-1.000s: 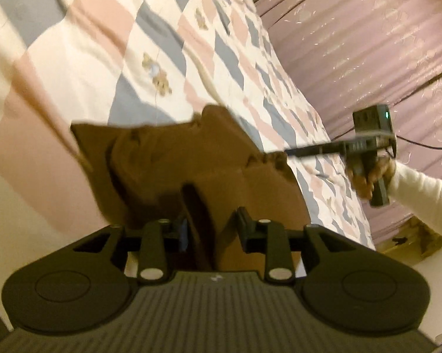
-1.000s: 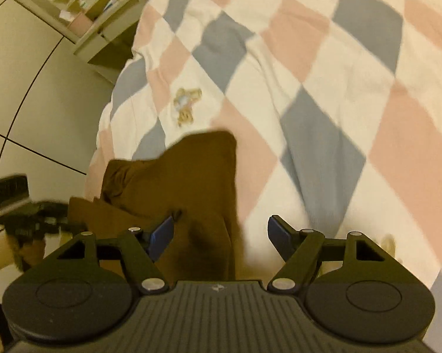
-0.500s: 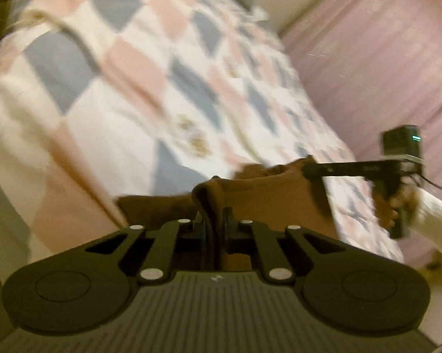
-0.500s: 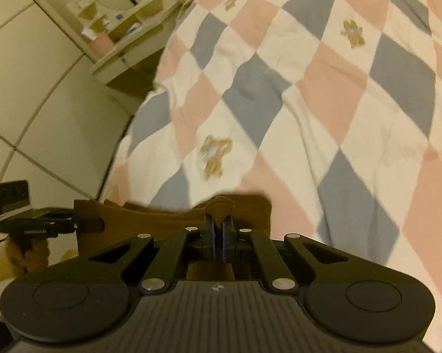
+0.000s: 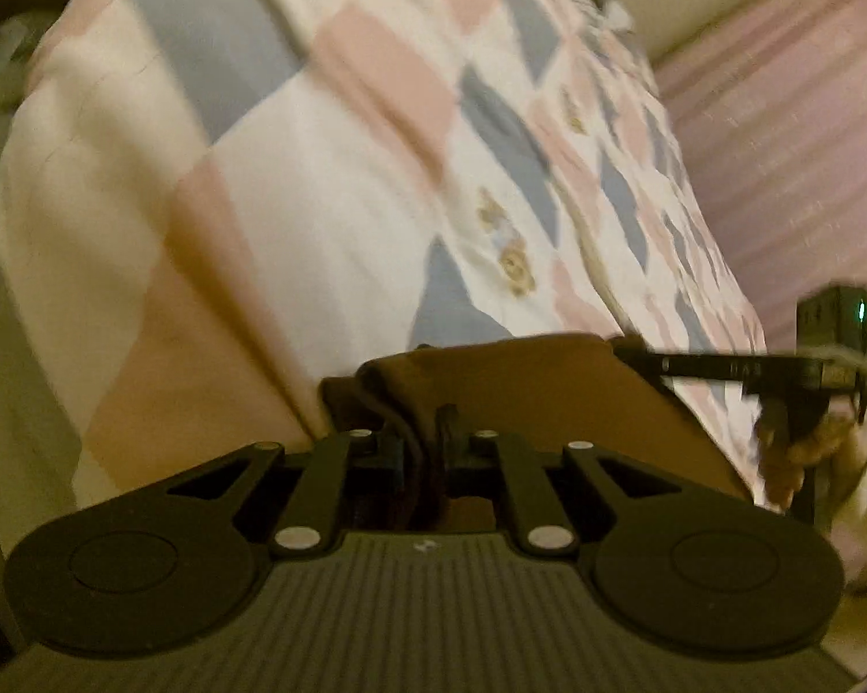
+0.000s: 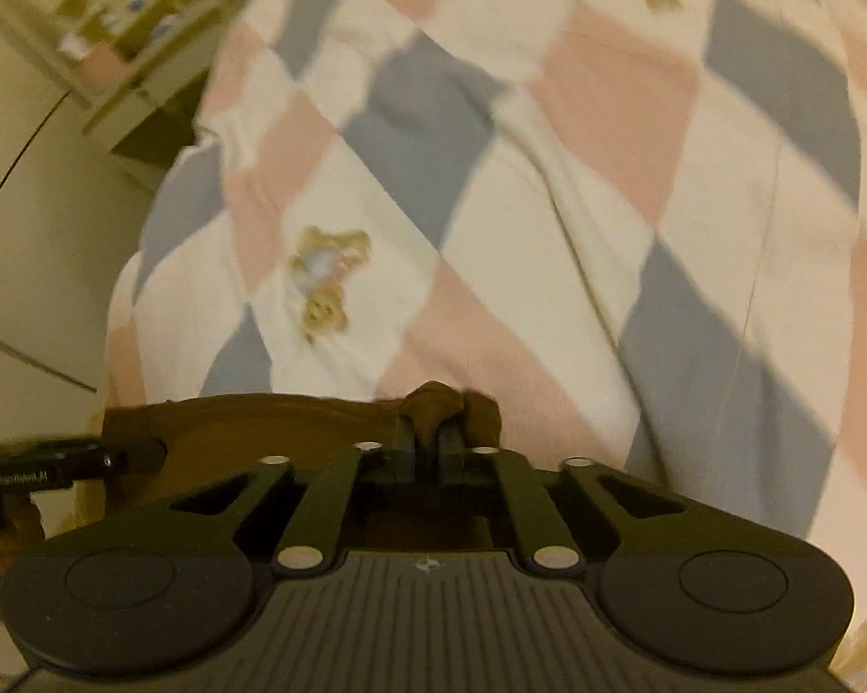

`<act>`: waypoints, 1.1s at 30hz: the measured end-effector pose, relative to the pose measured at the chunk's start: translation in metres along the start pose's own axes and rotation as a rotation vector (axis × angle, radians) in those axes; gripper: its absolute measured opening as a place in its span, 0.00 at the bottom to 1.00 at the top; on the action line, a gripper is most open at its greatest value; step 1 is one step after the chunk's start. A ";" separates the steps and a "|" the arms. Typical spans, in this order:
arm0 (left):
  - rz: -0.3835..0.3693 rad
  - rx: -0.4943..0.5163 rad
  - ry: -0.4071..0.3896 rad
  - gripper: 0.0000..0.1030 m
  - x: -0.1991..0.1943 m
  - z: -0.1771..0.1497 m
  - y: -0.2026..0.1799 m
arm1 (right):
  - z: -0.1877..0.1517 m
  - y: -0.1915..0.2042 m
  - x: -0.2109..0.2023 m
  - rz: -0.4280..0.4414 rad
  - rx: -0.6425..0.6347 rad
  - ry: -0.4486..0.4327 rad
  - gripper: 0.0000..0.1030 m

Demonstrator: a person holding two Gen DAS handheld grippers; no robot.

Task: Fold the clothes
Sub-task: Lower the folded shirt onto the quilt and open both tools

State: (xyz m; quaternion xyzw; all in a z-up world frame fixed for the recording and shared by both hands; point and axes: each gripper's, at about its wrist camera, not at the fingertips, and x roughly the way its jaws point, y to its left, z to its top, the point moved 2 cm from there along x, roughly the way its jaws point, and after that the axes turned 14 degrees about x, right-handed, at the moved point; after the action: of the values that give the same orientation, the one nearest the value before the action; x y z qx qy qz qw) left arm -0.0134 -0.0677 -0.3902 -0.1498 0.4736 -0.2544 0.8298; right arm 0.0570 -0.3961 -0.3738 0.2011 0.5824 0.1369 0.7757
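Observation:
A brown garment (image 5: pixel 525 387) hangs stretched between my two grippers, close over a checked quilt (image 5: pixel 329 173). My left gripper (image 5: pixel 424 433) is shut on a bunched edge of the brown garment, with cloth pinched between its fingers. In the right wrist view my right gripper (image 6: pixel 430 433) is shut on the other corner of the brown garment (image 6: pixel 248 427), a knot of cloth poking up past the fingertips. Each gripper shows in the other's view: the right gripper (image 5: pixel 641 355) at the garment's right corner, the left gripper (image 6: pixel 150 456) at its left corner. The garment's lower part is hidden behind the gripper bodies.
The quilt (image 6: pixel 549 185) in pink, blue and cream diamonds covers a bed. A purple curtain (image 5: pixel 797 144) hangs along the bed's far side. A shelf unit (image 6: pixel 121 40) stands on a pale tiled floor (image 6: pixel 40 231) beyond the bed's corner. A hand (image 5: pixel 803 450) holds the right gripper.
The right gripper closed on the garment's corner, having been open a second ago. Both grippers have lifted and pulled apart, so the crumpled garment is now stretched between them.

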 end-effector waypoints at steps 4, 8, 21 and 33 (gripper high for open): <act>0.044 -0.055 -0.006 0.14 -0.018 0.009 0.013 | -0.002 0.003 -0.028 -0.058 0.047 -0.130 0.42; 0.173 0.035 -0.072 0.07 -0.050 0.018 0.005 | -0.033 0.020 -0.071 -0.076 -0.002 -0.283 0.44; 0.186 0.350 -0.007 0.05 0.010 0.005 -0.039 | -0.108 0.002 -0.053 -0.110 -0.040 -0.278 0.34; 0.151 0.602 -0.019 0.11 -0.056 -0.066 -0.123 | -0.163 0.016 -0.093 -0.182 -0.072 -0.361 0.33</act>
State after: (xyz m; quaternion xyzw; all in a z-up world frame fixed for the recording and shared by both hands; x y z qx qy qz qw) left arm -0.1287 -0.1385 -0.3233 0.1357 0.3789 -0.3195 0.8579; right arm -0.1256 -0.3984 -0.3268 0.1411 0.4444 0.0489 0.8833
